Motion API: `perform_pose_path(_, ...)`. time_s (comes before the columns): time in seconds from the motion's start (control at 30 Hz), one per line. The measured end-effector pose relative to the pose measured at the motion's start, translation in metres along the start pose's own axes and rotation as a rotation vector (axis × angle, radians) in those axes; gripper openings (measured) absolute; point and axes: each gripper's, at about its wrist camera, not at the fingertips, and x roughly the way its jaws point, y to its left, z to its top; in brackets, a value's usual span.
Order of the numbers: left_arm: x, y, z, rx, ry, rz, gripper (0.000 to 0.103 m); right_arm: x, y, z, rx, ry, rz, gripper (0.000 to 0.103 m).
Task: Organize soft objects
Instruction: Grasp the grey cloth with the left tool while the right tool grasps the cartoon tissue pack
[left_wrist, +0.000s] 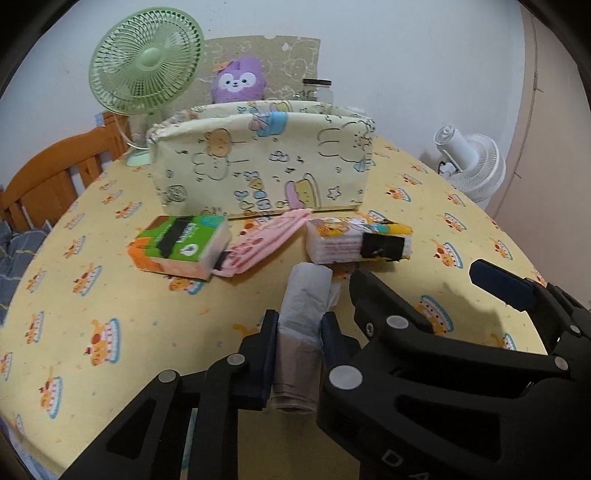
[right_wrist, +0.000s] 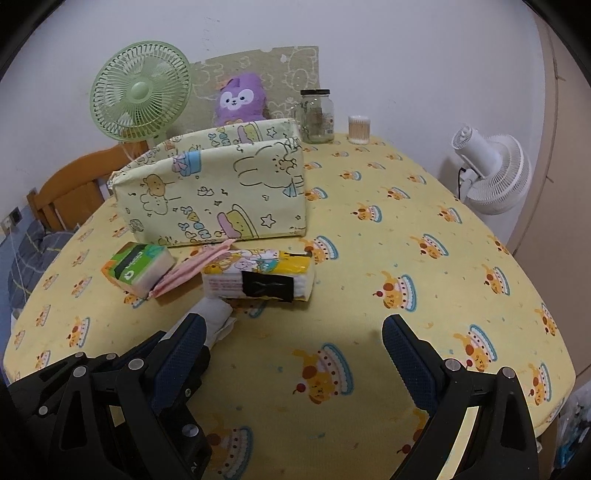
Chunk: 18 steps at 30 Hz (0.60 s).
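Observation:
My left gripper (left_wrist: 301, 323) is shut on a grey-white roll of soft material (left_wrist: 306, 288), its pads pressing both sides just above the yellow tablecloth. Past the roll lie a green tissue pack (left_wrist: 181, 243), a pink folded packet (left_wrist: 258, 243) and a yellow cartoon tissue pack (left_wrist: 358, 240). Behind them stands an open pale-yellow fabric box (left_wrist: 262, 162). My right gripper (right_wrist: 295, 350) stands open over bare tablecloth with nothing between its fingers, just right of the roll (right_wrist: 216, 317). It also shows in the left wrist view as the right gripper (left_wrist: 421, 275).
A purple plush (right_wrist: 240, 98), a green desk fan (right_wrist: 140, 92), a glass jar (right_wrist: 317, 116) and a cotton swab tub (right_wrist: 359, 129) stand at the table's far side. A white fan (right_wrist: 491, 173) is off the right edge, a wooden chair (left_wrist: 55, 177) at left.

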Motion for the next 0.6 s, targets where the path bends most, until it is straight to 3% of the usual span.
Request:
perform_pose_path(0.4,-0.009,0.014,0.007,-0.024,-0.063,0.113,0.021,0.001,0.017,0.010,-0.014,-0.019,0.028,0.098)
perform_pose_path(0.6,0.002,0.017,0.014,-0.028,-0.056,0.126,0.020,0.013,0.016,0.016,0.004,-0.009,0.021,0.098)
